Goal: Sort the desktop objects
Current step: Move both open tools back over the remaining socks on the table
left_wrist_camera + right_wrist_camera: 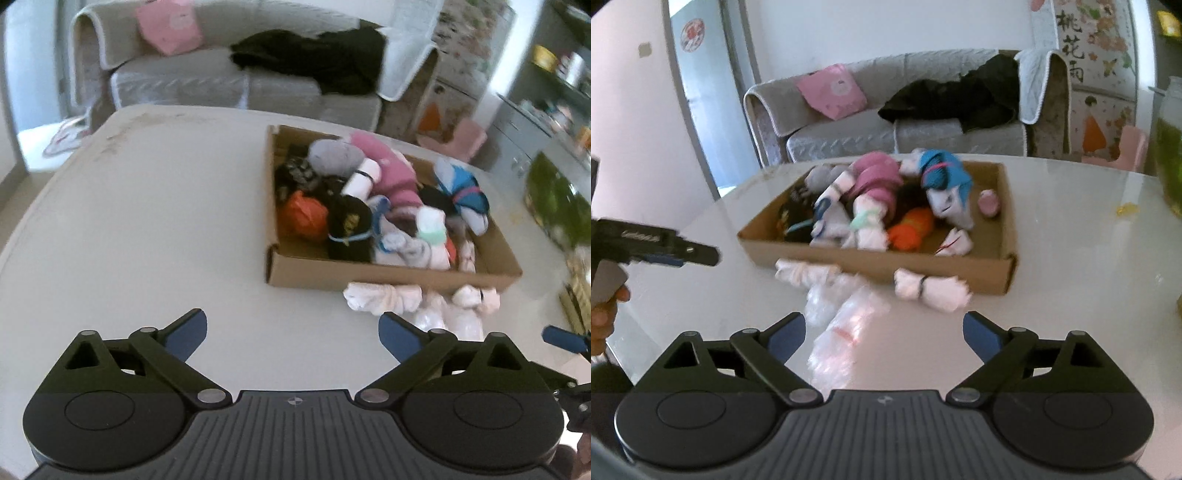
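A shallow cardboard box (369,275) on the pale table holds several rolled sock bundles: pink, blue, orange, black, white. Two white bundles (931,288) (801,273) lie on the table against the box's near wall, beside crumpled clear plastic bags (846,328). My left gripper (291,325) is open over bare table, left of the box, with nothing between its pads. My right gripper (884,326) is open just short of the white bundles, and the plastic bags lie below and between its fingers without being pinched. A hand (605,310) holds the left gripper's body (646,240) at the left edge.
A grey sofa (886,129) with a pink cushion (831,90) and a black garment (960,98) stands beyond the table. A green-filled glass container (1171,162) and a small yellow scrap (1128,209) sit on the table's right side. Bare table (166,203) spreads left of the box.
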Demonstrator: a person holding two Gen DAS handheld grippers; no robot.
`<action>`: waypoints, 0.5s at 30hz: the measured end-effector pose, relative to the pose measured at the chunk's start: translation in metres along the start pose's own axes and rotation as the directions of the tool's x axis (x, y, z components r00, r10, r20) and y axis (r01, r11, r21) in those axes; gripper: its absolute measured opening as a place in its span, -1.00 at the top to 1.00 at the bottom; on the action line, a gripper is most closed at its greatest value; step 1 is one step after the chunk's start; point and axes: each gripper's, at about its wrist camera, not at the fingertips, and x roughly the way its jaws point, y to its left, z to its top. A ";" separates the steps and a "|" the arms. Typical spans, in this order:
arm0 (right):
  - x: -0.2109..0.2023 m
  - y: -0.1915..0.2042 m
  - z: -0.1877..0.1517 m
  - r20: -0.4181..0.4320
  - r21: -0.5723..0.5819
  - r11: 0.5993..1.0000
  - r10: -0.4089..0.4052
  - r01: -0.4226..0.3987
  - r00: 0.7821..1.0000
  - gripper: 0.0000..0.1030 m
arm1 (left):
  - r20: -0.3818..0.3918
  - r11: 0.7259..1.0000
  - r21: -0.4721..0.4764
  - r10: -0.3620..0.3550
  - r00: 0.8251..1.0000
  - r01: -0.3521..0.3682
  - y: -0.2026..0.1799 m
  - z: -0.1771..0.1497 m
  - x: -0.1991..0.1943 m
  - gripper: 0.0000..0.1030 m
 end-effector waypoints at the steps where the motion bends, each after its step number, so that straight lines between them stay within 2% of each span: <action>1: 0.005 0.004 -0.001 -0.003 -0.010 1.000 -0.005 0.005 1.000 -0.77 | 0.000 1.000 0.021 -0.006 1.000 0.006 -0.001 -0.002 0.002 -0.97; 4: 0.016 0.019 -0.012 -0.010 -0.044 0.999 -0.011 0.010 1.000 -0.77 | -0.007 0.996 0.075 -0.046 0.999 0.046 -0.006 -0.006 0.008 -0.98; 8: 0.028 0.026 -0.018 -0.010 -0.063 0.998 -0.011 0.010 1.000 -0.76 | -0.033 0.990 0.042 -0.135 0.990 0.137 -0.002 -0.011 0.017 -0.98; 12: 0.029 0.009 -0.010 0.020 -0.035 0.999 -0.023 0.023 1.000 -0.79 | -0.019 0.986 0.054 -0.159 0.987 0.160 -0.008 -0.005 0.023 -0.99; 15: 0.038 -0.021 0.005 0.017 0.041 0.999 0.007 -0.008 1.000 -0.79 | -0.034 0.981 0.023 -0.191 0.981 0.192 -0.012 0.003 0.037 -0.99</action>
